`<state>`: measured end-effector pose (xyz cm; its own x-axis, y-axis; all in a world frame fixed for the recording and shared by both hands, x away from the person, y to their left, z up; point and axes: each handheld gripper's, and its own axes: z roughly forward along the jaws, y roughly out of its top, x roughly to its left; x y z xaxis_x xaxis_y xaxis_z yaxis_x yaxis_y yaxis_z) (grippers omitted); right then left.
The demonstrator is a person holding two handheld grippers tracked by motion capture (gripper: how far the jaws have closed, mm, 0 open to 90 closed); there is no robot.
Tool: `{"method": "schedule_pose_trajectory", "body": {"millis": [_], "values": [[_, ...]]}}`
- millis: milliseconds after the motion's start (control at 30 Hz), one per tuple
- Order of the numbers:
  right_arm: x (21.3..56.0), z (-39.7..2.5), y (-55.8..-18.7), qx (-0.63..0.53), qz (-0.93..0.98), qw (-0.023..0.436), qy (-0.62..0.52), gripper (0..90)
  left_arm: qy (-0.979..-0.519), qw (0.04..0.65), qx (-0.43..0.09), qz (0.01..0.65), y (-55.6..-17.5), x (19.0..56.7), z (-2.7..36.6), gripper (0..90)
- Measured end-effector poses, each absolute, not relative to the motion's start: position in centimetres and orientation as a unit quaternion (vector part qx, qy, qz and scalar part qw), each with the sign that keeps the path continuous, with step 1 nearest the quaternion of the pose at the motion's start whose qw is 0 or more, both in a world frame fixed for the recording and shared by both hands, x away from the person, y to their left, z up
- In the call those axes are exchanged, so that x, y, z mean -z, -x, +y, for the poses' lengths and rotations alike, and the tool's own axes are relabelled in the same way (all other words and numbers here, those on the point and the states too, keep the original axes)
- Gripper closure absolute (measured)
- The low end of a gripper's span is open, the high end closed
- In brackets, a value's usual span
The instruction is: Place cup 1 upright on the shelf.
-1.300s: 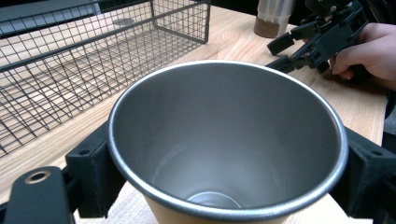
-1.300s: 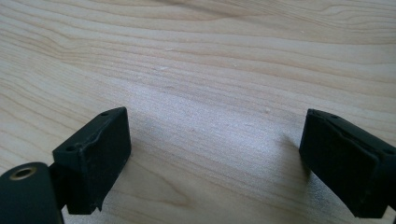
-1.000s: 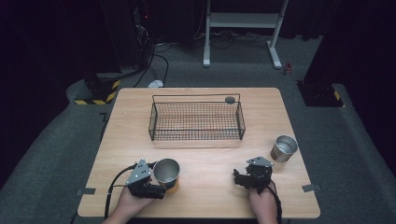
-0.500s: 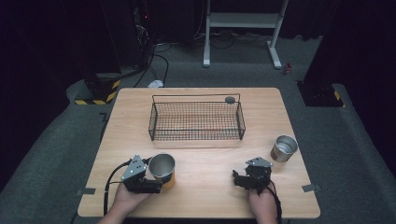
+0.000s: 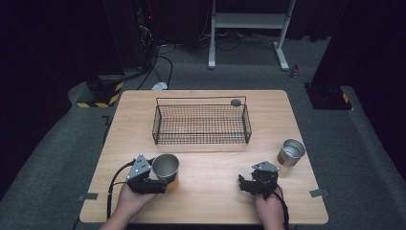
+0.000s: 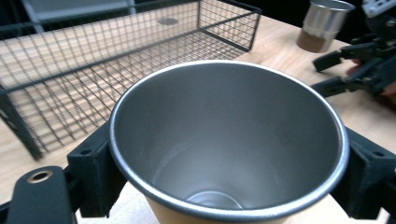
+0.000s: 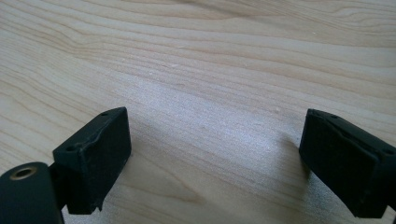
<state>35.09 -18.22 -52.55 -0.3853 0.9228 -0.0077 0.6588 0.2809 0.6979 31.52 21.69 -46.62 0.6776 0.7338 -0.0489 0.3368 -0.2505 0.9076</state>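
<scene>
A steel cup (image 5: 165,166) with a tan lower body sits between the jaws of my left gripper (image 5: 163,179) at the front left of the table. In the left gripper view the cup's open mouth (image 6: 229,140) faces the camera, and the left gripper (image 6: 229,182) is shut on its sides. My right gripper (image 5: 243,184) rests low at the front right, open and empty. Its two black pads (image 7: 95,154) stand wide apart over bare wood. A second steel cup (image 5: 291,152) stands upright to the right, beyond the right gripper.
A black wire basket (image 5: 201,139) stands mid-table, just beyond the held cup, with a small dark disc (image 5: 235,102) at its far right corner. The wooden table (image 5: 215,201) has free room between the grippers. Dark floor, cables and a stand lie behind.
The left gripper has carried the cup slightly to the left and a little higher in the high view. The right gripper has stayed put.
</scene>
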Motion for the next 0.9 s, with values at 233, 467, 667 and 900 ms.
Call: {"method": "schedule_pose_trajectory", "body": {"millis": [233, 467, 667, 900], "values": [[52.5, -18.3, -35.1, -0.312, 0.774, 0.211, -0.510, 8.8, -0.745, 0.509, -0.217, 0.372, -32.3, 46.0, 21.9, 13.5], [52.5, -18.3, -35.2, -0.312, 0.775, 0.211, -0.508, 8.9, -0.738, 0.514, -0.220, 0.378, -33.0, 45.0, 22.4, 13.5], [52.6, -18.3, -35.1, -0.312, 0.774, 0.211, -0.508, 8.9, -0.733, 0.518, -0.228, 0.377, -33.7, 44.0, 22.7, 13.5], [52.6, -18.3, -35.1, -0.313, 0.775, 0.210, -0.508, 8.9, -0.728, 0.523, -0.237, 0.374, -34.2, 42.9, 22.7, 13.5]]}}
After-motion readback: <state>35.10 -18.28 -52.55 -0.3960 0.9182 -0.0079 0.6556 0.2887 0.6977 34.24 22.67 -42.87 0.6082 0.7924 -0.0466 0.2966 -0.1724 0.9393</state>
